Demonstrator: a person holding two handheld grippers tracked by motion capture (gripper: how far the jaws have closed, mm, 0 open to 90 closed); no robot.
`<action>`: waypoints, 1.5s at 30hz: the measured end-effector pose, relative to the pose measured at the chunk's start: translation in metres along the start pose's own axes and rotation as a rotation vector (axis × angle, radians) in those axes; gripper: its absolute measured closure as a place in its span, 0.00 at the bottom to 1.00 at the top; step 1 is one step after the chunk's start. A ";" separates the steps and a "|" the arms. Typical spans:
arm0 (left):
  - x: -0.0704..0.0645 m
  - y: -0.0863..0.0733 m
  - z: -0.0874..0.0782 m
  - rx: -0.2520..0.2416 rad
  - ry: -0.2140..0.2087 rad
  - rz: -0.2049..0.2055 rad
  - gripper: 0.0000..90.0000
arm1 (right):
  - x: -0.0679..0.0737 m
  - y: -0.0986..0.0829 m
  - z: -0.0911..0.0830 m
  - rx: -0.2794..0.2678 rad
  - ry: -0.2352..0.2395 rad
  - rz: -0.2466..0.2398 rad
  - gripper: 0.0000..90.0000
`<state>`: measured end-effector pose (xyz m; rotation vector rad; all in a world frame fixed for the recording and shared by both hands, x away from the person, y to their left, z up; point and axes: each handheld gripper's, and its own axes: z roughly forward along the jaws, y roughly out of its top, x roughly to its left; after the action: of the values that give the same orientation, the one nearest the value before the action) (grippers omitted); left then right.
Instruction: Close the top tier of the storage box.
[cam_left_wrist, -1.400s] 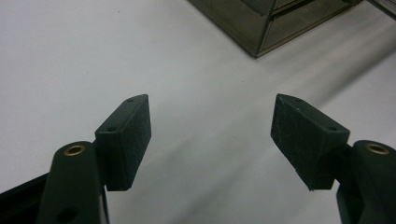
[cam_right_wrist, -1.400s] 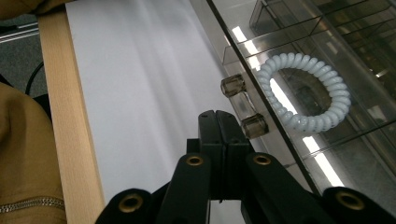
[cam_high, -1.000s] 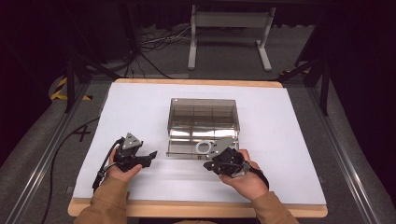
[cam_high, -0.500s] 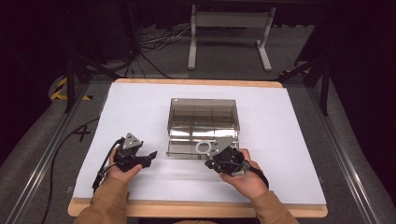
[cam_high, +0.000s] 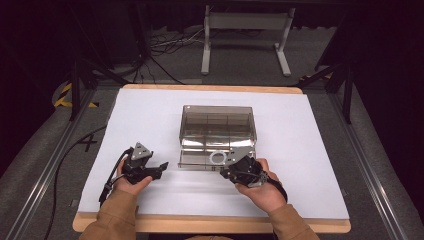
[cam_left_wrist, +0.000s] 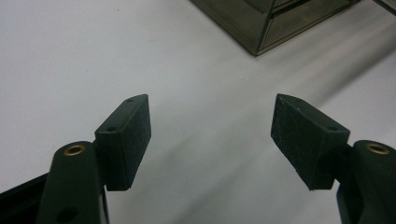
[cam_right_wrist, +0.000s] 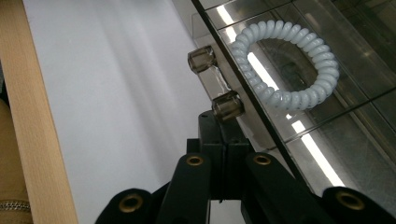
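Nearest the person, the left gripper (cam_high: 161, 165) rested on the white surface (cam_high: 150, 115) with its jaws spread wide, holding nothing. The right gripper (cam_right_wrist: 223, 122) had its jaws pressed together just beside the clear handle (cam_right_wrist: 215, 84) of the pulled-out drawer (cam_high: 200, 159). In that drawer lay a white spiral hair tie (cam_right_wrist: 287, 65), flat. Beyond, the smoky clear organizer box (cam_high: 218, 125) stood mid-surface, long axis across it, drawer facing the person.
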<state>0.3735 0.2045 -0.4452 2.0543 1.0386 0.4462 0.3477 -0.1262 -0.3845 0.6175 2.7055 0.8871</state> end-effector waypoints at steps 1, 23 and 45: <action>0.000 0.000 0.000 0.000 0.000 0.000 0.33 | 0.000 0.000 0.000 0.000 0.000 0.000 1.00; 0.000 0.000 -0.001 0.001 0.000 0.000 0.33 | -0.002 0.004 -0.003 -0.018 -0.029 0.013 1.00; 0.001 0.000 -0.001 0.003 0.001 0.002 0.33 | -0.011 0.007 -0.006 -0.051 -0.074 0.052 1.00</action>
<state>0.3733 0.2054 -0.4448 2.0575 1.0388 0.4475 0.3571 -0.1294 -0.3745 0.6987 2.6038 0.9237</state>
